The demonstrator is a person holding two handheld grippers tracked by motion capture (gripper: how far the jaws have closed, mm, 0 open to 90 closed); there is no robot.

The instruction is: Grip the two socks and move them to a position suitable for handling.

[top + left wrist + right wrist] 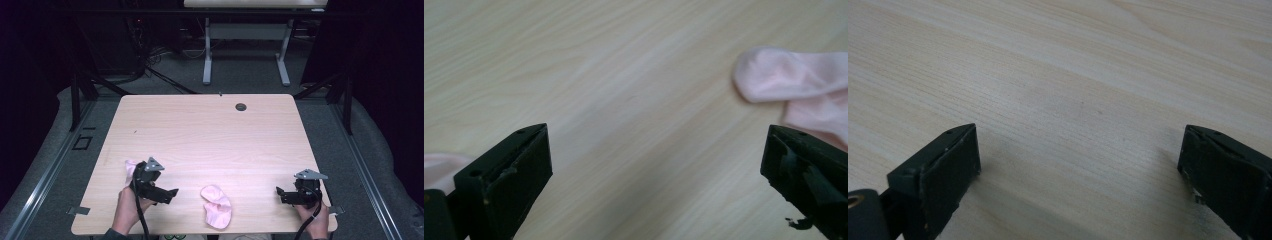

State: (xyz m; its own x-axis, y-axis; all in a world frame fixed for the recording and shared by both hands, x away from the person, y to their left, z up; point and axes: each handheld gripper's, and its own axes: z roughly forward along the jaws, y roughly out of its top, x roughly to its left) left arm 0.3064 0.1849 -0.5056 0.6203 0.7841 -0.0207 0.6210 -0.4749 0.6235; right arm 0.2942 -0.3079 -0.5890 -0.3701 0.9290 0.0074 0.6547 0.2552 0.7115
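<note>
While both jaws stand wide apart and hold nothing, the left tool (169, 194) sits near the surface's (210, 130) front edge, a pink sock (216, 206) just right of it. The right tool (281, 193) rests near the front right corner, equally spread, bare wood beyond.

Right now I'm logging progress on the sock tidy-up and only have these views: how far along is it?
Barely begun, it seems. Done: nothing visibly; the two pink socks lie apart, one crumpled near the table's front edge, the other partly hidden behind the left gripper. In hand: nothing; both the left gripper and the right gripper rest open on bare wood. Left: gripping either sock and, presumably, pairing them.
</note>
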